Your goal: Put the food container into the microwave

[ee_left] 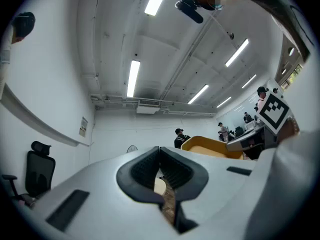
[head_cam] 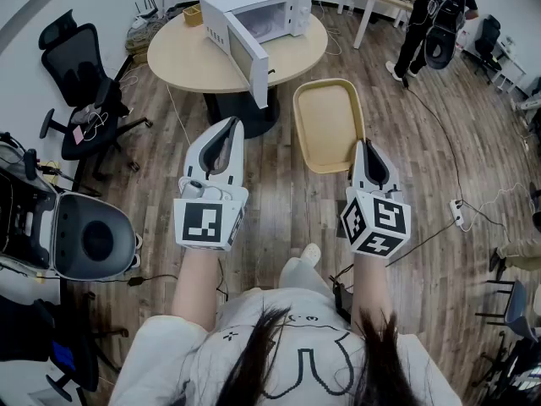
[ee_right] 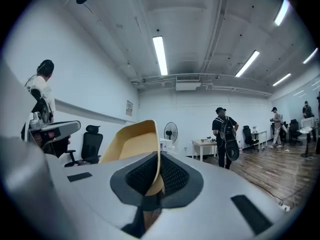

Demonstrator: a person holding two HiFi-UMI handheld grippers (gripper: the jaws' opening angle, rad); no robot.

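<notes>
Food container point(head_cam: 328, 125): tan plastic, smooth, matt. Microwave point(head_cam: 258, 11): white casing, slight sheen. Table point(head_cam: 194, 57): pale wood-look top, smooth. Floor point(head_cam: 152, 172): brown wood planks with visible grain. Left gripper point(head_cam: 229, 125) and right gripper point(head_cam: 364, 146): white matt plastic shells. Pads point(ee_right: 172, 174): black, ribbed, rubbery-looking.

A shallow, rectangular tan plastic food container point(head_cam: 328, 125) with rounded corners was held in the air with its open face up and its long axis running toward 12 o'clock. Its rim at about 5 o'clock was pinched between the closed jaws of the right gripper point(head_cam: 366, 147). In the right gripper view, the container's wall point(ee_right: 127, 144) stood upright between the pads. The white microwave point(head_cam: 262, 11) stood well apart, at 11 o'clock from the container, on a round wooden table point(head_cam: 190, 62). Its door point(head_cam: 249, 53) was swung wide open toward 6 o'clock.
</notes>
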